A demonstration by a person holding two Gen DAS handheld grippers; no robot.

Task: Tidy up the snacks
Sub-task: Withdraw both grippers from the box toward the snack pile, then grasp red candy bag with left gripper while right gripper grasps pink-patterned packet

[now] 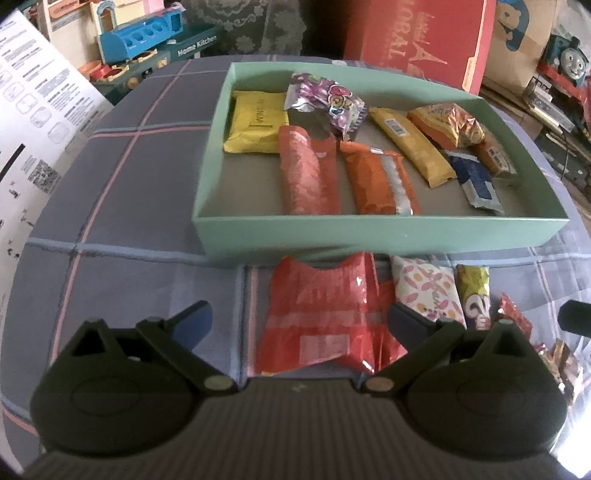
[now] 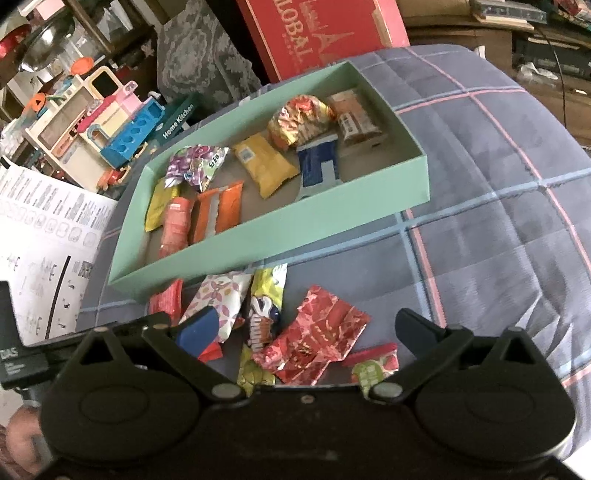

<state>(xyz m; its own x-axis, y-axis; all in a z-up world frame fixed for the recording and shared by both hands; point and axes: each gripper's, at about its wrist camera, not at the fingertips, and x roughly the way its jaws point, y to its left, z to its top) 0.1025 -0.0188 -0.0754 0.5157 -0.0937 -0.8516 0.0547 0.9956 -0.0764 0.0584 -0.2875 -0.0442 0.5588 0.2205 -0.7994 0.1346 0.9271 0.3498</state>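
A mint-green shallow box (image 1: pixel 369 236) (image 2: pixel 258 236) on the plaid cloth holds several snack packets, among them a yellow one (image 1: pixel 258 122) and an orange one (image 1: pixel 376 177). In front of the box lie loose packets: a red one (image 1: pixel 325 314) (image 2: pixel 168 301), a floral white one (image 1: pixel 424 291) (image 2: pixel 221 299), a yellow-blue one (image 1: pixel 474 295) (image 2: pixel 266 306) and a crinkled red foil one (image 2: pixel 314 336). My left gripper (image 1: pixel 301 323) stands open with its fingers either side of the red packet. Above the red foil packet my right gripper (image 2: pixel 308 328) is open.
A white printed instruction sheet (image 1: pixel 33 122) (image 2: pixel 44 229) lies at the left. Toy kitchen boxes (image 1: pixel 147 44) (image 2: pixel 110 122) and a red box (image 1: pixel 417 33) (image 2: pixel 321 33) stand behind the table. Bare plaid cloth (image 2: pixel 498 184) stretches to the right of the green box.
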